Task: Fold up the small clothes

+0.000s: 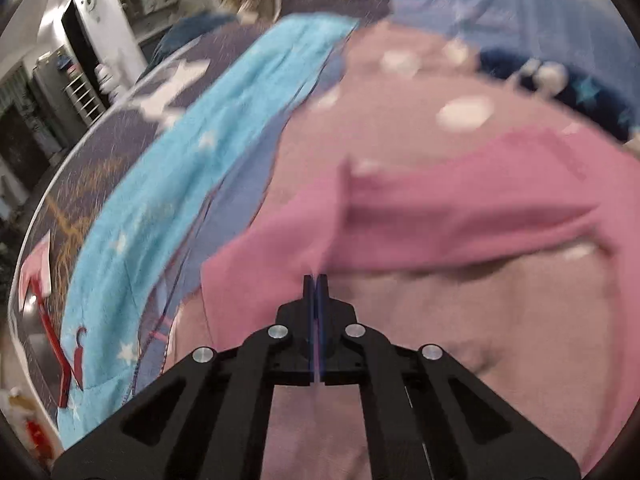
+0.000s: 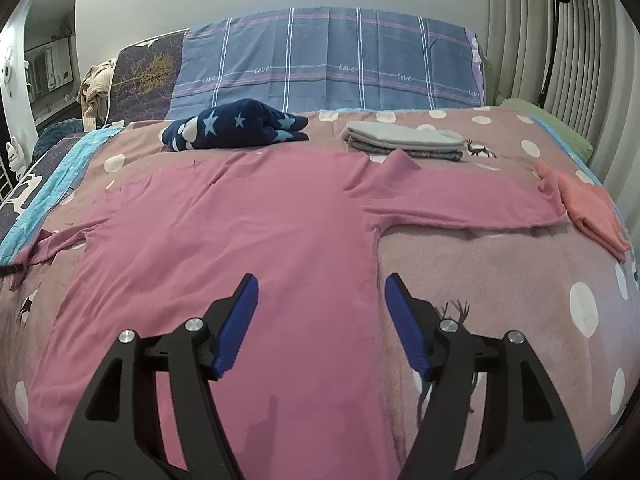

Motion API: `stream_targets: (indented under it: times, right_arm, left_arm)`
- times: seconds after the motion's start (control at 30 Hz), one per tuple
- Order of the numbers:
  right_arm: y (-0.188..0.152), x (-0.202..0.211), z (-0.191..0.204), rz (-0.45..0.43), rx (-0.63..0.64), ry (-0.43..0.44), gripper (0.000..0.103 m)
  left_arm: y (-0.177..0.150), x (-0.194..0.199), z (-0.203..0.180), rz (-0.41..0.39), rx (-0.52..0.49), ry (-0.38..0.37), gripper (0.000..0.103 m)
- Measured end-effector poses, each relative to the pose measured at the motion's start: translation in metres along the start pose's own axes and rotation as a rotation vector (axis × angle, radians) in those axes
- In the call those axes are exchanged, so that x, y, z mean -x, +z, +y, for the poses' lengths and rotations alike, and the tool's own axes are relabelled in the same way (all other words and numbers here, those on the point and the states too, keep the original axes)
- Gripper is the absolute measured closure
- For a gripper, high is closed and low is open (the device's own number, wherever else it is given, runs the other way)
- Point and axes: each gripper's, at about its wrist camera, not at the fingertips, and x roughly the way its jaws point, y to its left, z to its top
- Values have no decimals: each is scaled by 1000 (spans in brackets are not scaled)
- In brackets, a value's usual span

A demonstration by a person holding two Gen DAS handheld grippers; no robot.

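Right wrist view looks along the right gripper [image 2: 320, 292], whose blue-padded fingers [image 2: 240, 320] stand wide apart and hold nothing. Below and ahead of them the pink long-sleeved top [image 2: 240, 216] lies spread flat on the polka-dot blanket [image 2: 500, 288]. The garment's right side edge runs up between the two fingers, nearer the right one, so the left finger hangs over pink cloth and the right finger over bare blanket. One sleeve stretches away to the right, ending beside a folded salmon garment [image 2: 592, 212]. The other sleeve reaches far left, where a dark tip touches its cuff at the frame's edge. Farther ahead sit a navy star-print bundle [image 2: 236, 124] and, to its right, a grey folded stack [image 2: 404, 140], both well apart from the gripper. A blue plaid cloth [image 2: 328, 64] rises behind them.

Left wrist view, blurred by motion, shows the left gripper [image 1: 316, 278] with its fingers pressed together, pinching a fold of the pink top's [image 1: 440, 216] sleeve right at the tips. To its left a turquoise star-print cloth [image 1: 192, 160] runs along the bed's edge.
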Motion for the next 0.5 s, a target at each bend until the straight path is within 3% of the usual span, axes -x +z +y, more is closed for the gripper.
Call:
stream_targets:
  times: [0.13,0.27,0.33,0.5]
  right_arm:
    - [3,-8,-2,12,-14,12,34]
    - [3,-12,0,16,1,37,34]
    - [3,-12,0,12,13,43,34]
    - [4,-16,-5,25,16,84,34]
  left_arm:
    - [21,56,-39,-81,-7,-283,102]
    - [39,99,-116,-117,-131,-543,102]
    - [47,111,-152,-117,-170,-629,102]
    - [54,128,-240,-135,-301,-739,102]
